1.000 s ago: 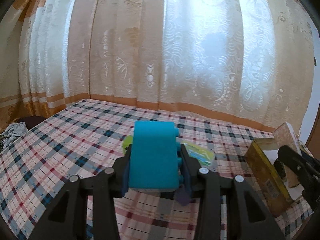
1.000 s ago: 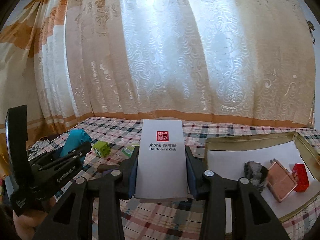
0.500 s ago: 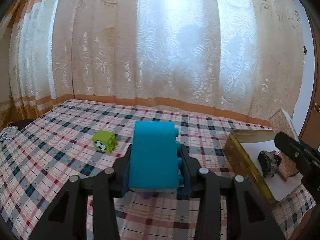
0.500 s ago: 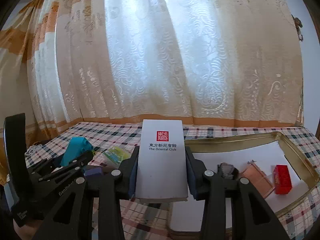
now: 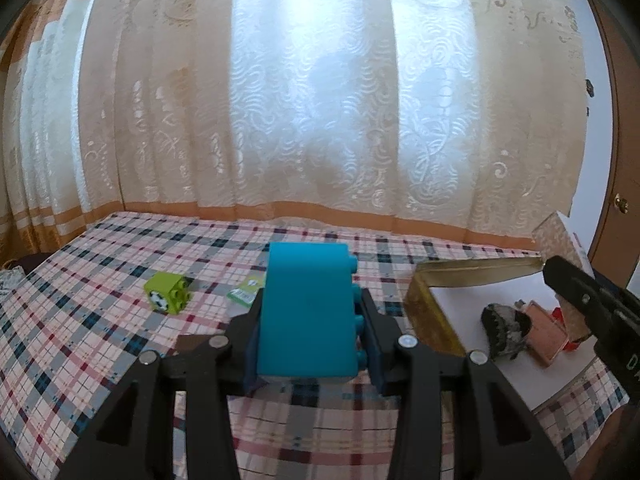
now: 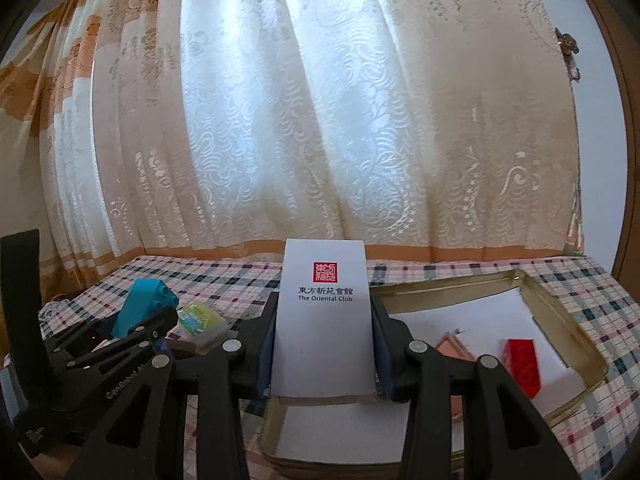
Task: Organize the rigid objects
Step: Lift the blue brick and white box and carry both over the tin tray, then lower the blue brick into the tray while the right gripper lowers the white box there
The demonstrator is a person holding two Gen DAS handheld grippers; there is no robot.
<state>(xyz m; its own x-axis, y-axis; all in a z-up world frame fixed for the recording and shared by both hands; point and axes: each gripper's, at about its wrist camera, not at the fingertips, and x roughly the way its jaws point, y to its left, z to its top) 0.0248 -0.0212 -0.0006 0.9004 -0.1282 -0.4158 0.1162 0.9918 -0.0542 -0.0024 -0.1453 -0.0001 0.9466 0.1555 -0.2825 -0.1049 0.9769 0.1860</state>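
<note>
Sensibly, the right gripper (image 6: 322,344), jaws clamped on the white box (image 6: 323,316), needed lowering flat into the tray (image 6: 560,320), at five o'clock; the left gripper (image 5: 308,324) gripped the blue block (image 5: 306,312).

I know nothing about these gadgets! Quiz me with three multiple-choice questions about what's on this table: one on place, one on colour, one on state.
1. Where does the small red plastic block lie?
A. in the gold-rimmed tray
B. on the checked tablecloth
C. in a gripper

2. What colour is the toy brick in the left gripper?
A. green
B. turquoise
C. red

3. The right gripper is:
A. open, holding nothing
B. shut on a white printed card box
C. out of sight

Answers: A, it sits on the tray's white lining; B, turquoise between the jaws; B, the jaws press both its sides.
</note>
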